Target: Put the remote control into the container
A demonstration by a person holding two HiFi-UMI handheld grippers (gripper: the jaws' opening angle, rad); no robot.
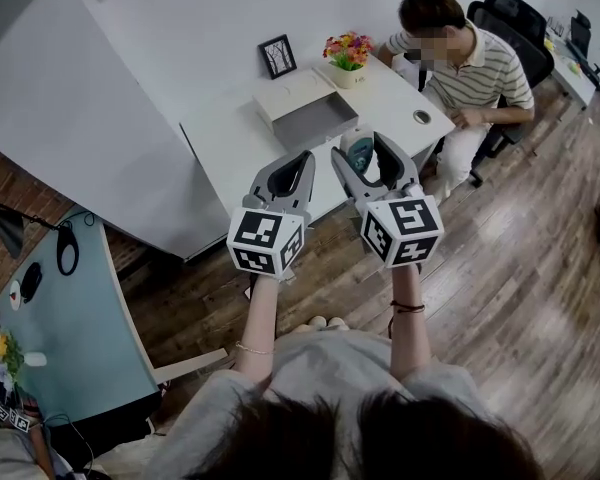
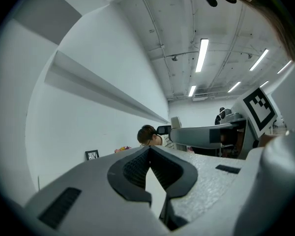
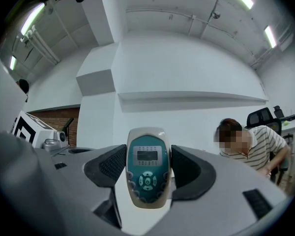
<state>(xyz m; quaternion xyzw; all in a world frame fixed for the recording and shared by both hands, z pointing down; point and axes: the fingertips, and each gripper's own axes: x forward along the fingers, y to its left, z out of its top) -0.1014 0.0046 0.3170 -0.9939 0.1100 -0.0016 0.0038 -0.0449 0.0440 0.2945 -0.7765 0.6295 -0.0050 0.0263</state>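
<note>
A white remote control (image 3: 147, 173) with a teal face and a small screen stands upright between the jaws of my right gripper (image 3: 147, 167), whose pads press on both of its sides. In the head view the remote control (image 1: 360, 150) and right gripper (image 1: 366, 158) are held up over the front edge of the white table (image 1: 230, 148). The container (image 1: 314, 120), an open white drawer box with a grey inside, sits on the table just beyond. My left gripper (image 1: 302, 165) is raised beside the right one. Its jaws (image 2: 148, 154) meet at the tips with nothing between them.
A framed picture (image 1: 277, 56) and a pot of flowers (image 1: 348, 54) stand behind the container. A person in a striped shirt (image 1: 480, 68) sits at the table's right end on a black chair. A teal desk (image 1: 70, 318) is at the lower left, on wooden floor.
</note>
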